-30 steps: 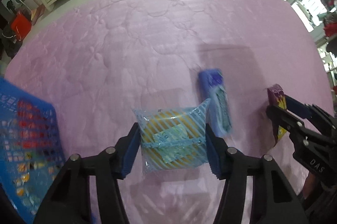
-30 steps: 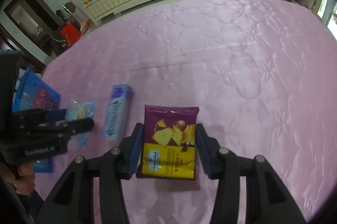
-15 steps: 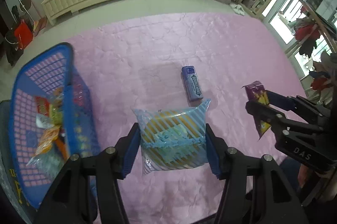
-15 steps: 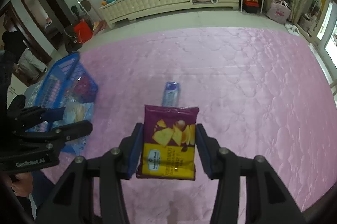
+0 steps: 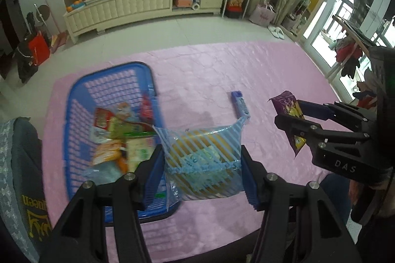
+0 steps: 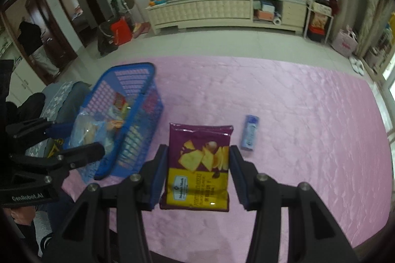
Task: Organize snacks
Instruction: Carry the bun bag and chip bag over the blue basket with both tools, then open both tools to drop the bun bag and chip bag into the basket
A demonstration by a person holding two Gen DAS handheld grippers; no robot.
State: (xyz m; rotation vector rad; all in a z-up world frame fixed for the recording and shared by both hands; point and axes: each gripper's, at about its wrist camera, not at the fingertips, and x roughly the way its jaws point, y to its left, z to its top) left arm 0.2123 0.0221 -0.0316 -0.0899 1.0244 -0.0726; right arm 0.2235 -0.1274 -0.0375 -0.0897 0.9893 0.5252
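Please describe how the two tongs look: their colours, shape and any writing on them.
Both the left tongs and the right tongs are matte black, angular frames with silver screw heads and blue ribbed pads on the fingers. Seen from the opposite camera, the right body is marked "DAS" and the left one "GenRobot.AI". No cables or sleeves show.

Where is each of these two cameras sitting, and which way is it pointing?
Left wrist: on the left hand-held gripper, looking along its fingers at the striped bag beside the blue basket.
Right wrist: on the right hand-held gripper, facing its purple chip bag.
Shared: the basket, pink quilt, blue packet and each other's gripper.
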